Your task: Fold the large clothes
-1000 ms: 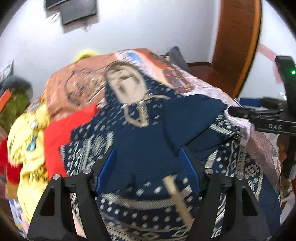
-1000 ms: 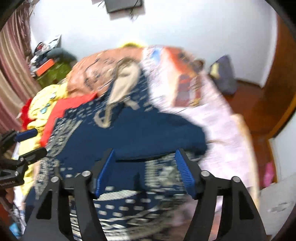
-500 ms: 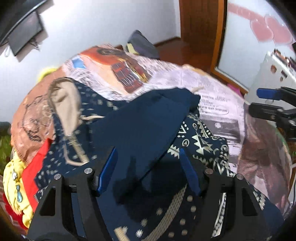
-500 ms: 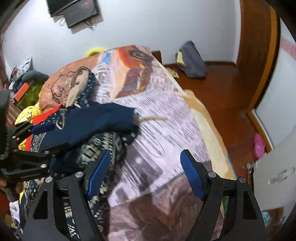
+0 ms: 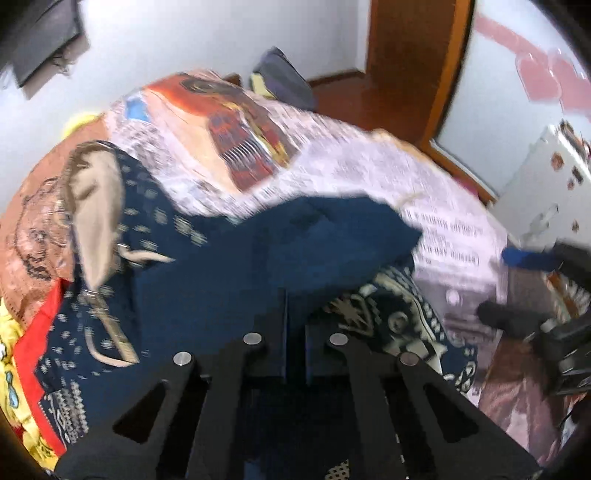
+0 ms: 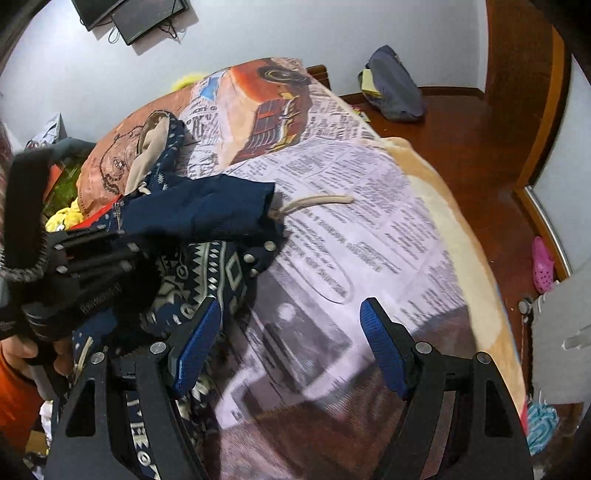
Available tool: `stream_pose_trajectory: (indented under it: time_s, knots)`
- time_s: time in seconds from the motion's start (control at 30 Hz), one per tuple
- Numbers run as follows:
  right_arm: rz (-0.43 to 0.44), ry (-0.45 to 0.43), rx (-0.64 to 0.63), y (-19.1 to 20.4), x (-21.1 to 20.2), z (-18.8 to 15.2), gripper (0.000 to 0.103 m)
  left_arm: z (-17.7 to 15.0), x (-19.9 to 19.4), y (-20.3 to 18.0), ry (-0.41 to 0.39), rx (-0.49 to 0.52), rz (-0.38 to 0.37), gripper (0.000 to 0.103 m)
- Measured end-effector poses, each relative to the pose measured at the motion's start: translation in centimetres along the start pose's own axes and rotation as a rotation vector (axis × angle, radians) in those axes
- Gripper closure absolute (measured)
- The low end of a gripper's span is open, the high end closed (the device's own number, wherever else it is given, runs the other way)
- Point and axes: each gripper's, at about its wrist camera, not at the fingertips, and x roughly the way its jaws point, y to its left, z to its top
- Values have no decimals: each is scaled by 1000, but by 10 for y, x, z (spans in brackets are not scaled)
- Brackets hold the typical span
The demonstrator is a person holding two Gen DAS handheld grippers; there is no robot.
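Nearest in the left wrist view, the left gripper (image 5: 295, 332) is seen with its jaws drawn together, and a fold of the navy patterned garment (image 5: 207, 266) is pinched between them; the pads themselves are largely hidden by the cloth. In the right wrist view the same gripper (image 6: 110, 240) is seen from the side, pressed into the bunched fabric, though its tips are buried and their closure is judged mainly from the other view.

The right gripper (image 6: 288, 339) is held with its jaws spread wide and nothing between them; its blue pads (image 6: 384, 350) hover above the newspaper-print blanket (image 6: 351, 229), just beside the garment's edge.

The navy patterned garment (image 6: 207, 210) is heaped on the left part of the bed, a plain dark-blue sleeve folded across the white-patterned body. A beige drawstring (image 6: 317, 201) trails from it onto the blanket. The beige hood lining (image 5: 96, 206) lies at the garment's far end.

Beside the garment, red cloth (image 5: 37, 339) and yellow cloth (image 5: 14, 369) are piled at the bed's left edge.

Farther off, a grey bag (image 6: 395, 88) rests on the wooden floor (image 6: 480, 155), a pink shoe (image 6: 543, 264) lies near the doorway, and a dark screen (image 6: 136, 14) is mounted on the white wall.
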Motion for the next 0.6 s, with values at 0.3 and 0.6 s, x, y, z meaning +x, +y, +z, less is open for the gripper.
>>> stream_pose_trajectory:
  time_s: [0.3,0.6]
  knots:
    - [22,44,-65,28,25,1,28,-16,-107,88,-196,-227,21,99]
    - [-15,78,-108,31,35,-11,28,-108,-110,170,-85,-427,126,99]
